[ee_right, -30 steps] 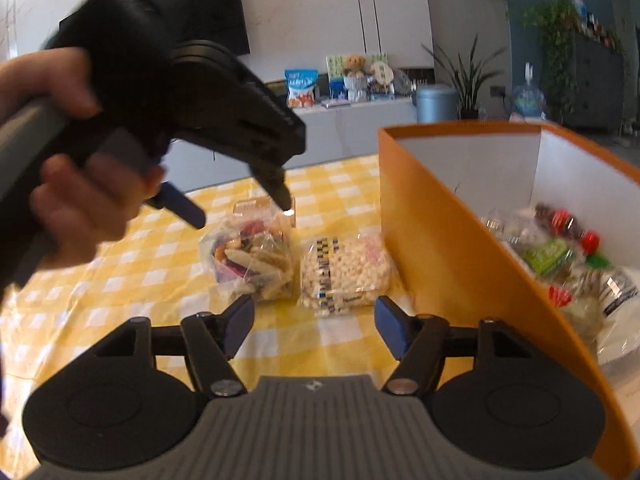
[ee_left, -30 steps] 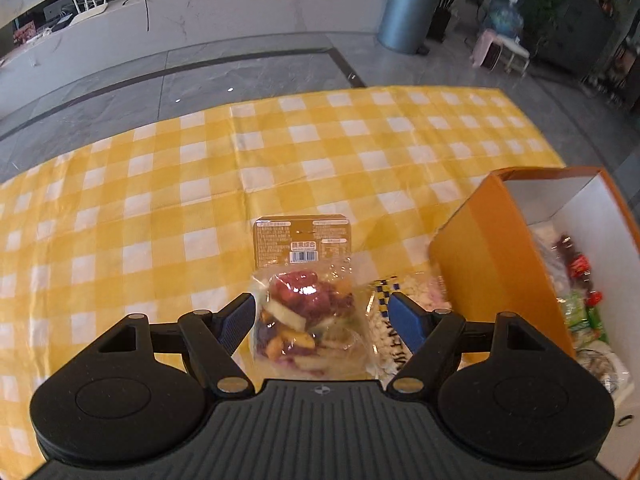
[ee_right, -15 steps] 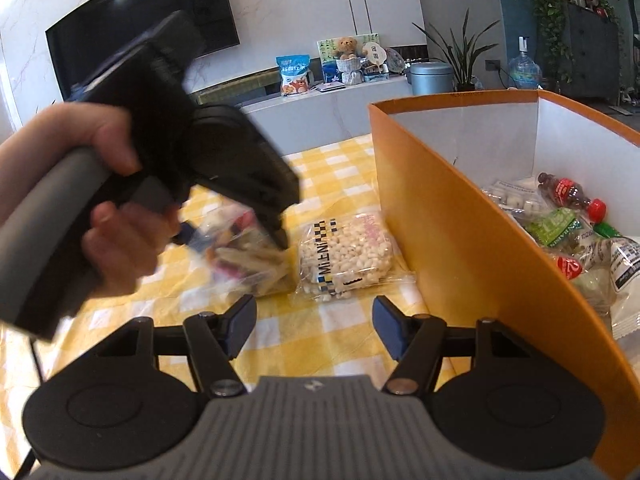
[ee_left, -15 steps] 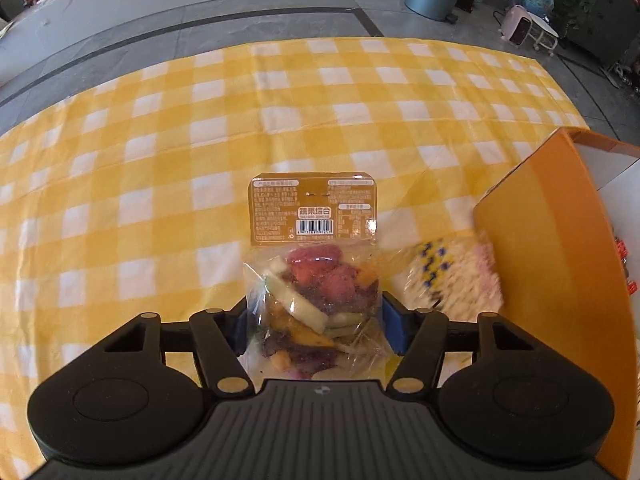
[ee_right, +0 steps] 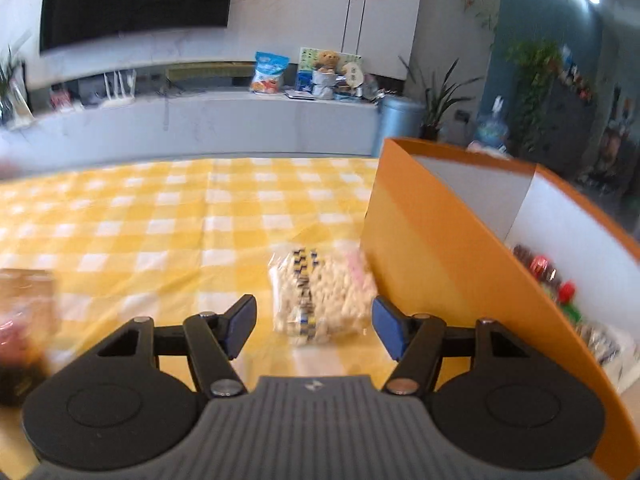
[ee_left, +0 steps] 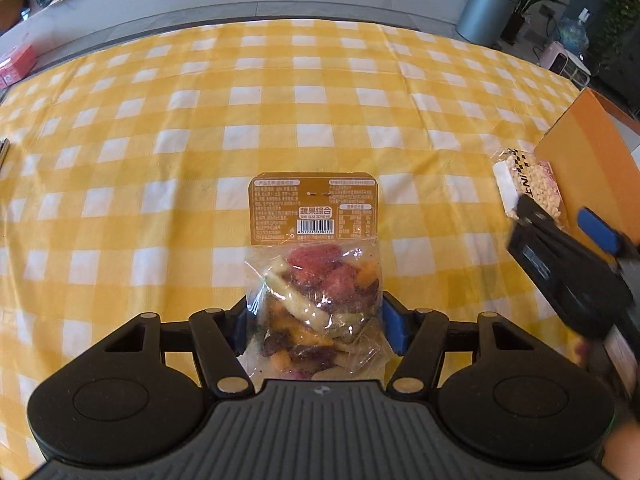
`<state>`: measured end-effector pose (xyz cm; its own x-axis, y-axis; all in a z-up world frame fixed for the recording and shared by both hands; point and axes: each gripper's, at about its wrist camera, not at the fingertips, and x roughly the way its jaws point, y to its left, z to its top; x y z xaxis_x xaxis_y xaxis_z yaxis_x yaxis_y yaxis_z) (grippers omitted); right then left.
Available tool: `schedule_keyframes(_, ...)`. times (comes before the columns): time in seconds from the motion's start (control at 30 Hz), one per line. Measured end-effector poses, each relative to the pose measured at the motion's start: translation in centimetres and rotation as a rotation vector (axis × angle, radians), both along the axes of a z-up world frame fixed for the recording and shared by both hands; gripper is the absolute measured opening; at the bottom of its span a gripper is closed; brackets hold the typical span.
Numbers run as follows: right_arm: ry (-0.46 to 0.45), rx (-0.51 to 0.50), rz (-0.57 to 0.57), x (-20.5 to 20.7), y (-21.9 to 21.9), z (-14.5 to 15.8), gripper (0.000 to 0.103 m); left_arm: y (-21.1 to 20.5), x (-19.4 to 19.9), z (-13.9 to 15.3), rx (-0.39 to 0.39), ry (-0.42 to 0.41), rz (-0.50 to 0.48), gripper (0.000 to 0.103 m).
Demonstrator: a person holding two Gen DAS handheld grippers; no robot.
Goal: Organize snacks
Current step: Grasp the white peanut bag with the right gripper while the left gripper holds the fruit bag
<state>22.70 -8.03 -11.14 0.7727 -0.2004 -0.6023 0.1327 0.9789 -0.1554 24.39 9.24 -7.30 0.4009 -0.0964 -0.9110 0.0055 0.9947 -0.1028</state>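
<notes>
My left gripper [ee_left: 316, 328] is shut on a clear bag of mixed dried fruit [ee_left: 320, 296] with a brown label card, held above the yellow checked tablecloth [ee_left: 200, 140]. A clear bag of white puffed snack [ee_right: 320, 296] lies on the cloth against the orange box [ee_right: 440, 248]. My right gripper [ee_right: 314, 326] is open, with its blue pads either side of that bag's near end and not pressing it. In the left wrist view the right gripper [ee_left: 560, 216] hangs over the puffed snack bag [ee_left: 528, 176] beside the orange box [ee_left: 592, 160]. The fruit bag [ee_right: 20, 312] is a blur at the left edge.
Inside the orange box lie several packed snacks and small bottles [ee_right: 552, 280]. Past the table's far edge are a grey counter [ee_right: 200, 120], a metal bin [ee_left: 486, 10] and plants. A pink box [ee_left: 16, 66] sits off the table's left corner.
The left gripper's jaws closed on the fruit bag and carried it left, away from the orange box. The right gripper came down and forward to the puffed snack bag.
</notes>
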Motion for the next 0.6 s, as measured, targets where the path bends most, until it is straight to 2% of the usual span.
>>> schedule_keyframes(0.1, 0.072, -0.017, -0.041, 2.6, 0.6, -0.5, 0.066, 0.3, -0.2, 0.1, -0.013, -0.007, -0.018, 0.072)
schedule_keyframes(0.17, 0.078, -0.029, -0.126, 3.8, 0.6, -0.6, 0.075, 0.9, -0.1, 0.2, -0.04, -0.003, -0.01, 0.072)
schedule_keyframes(0.2, 0.082, -0.055, -0.169, 4.4, 0.7, -0.7, 0.085, 1.2, -0.1, 0.3, -0.053, -0.002, -0.007, 0.072)
schedule_keyframes(0.23, 0.1, -0.072, -0.2, 5.2, 0.8, -0.9, 0.089, 1.7, -0.1, 0.3, -0.068, -0.001, -0.004, 0.072)
schedule_keyframes(0.37, 0.198, 0.042, -0.264, 7.5, -0.4, -2.2, 0.092, 1.8, 0.3, -0.3, -0.105, 0.01, 0.006, 0.072)
schedule_keyframes(0.47, 0.207, 0.071, -0.269, 7.9, -0.7, -2.4, 0.092, 2.0, 0.4, -0.4, -0.125, 0.014, 0.016, 0.072)
schedule_keyframes(0.6, 0.261, 0.083, -0.158, 7.8, -0.6, -2.0, 0.088, 2.1, 0.6, -0.4, -0.129, 0.021, 0.021, 0.072)
